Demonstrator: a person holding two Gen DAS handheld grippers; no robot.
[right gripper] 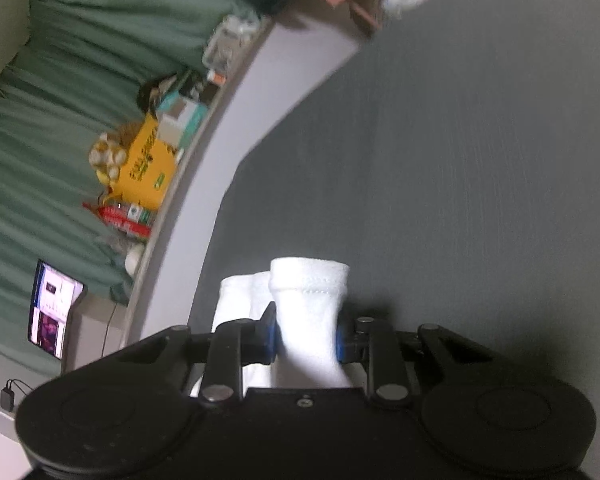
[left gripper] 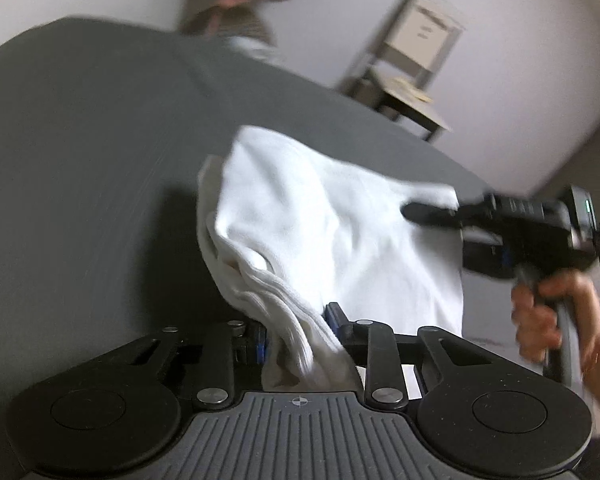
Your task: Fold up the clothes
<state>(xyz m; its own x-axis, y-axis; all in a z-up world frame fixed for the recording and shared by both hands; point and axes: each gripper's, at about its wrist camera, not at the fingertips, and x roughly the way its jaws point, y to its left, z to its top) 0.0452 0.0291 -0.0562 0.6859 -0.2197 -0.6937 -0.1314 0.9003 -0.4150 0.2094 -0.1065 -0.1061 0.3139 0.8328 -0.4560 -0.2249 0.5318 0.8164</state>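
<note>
Left side first: the left gripper (left gripper: pixel 300 336) has its jaws pinching a bunched edge of the white garment (left gripper: pixel 332 232), lifted over the grey worktop (left gripper: pixel 80 160). Over to the right, the right gripper (left gripper: pixel 428 213), gripped in a hand (left gripper: pixel 548 320), has its jaws clamped on the opposite hemmed edge (right gripper: pixel 308 280). So the cloth hangs slack between both, off the surface and blurred. My read: the fold is mid-swing, nothing laid flat yet, and creasing and smoothing are still to do.
</note>
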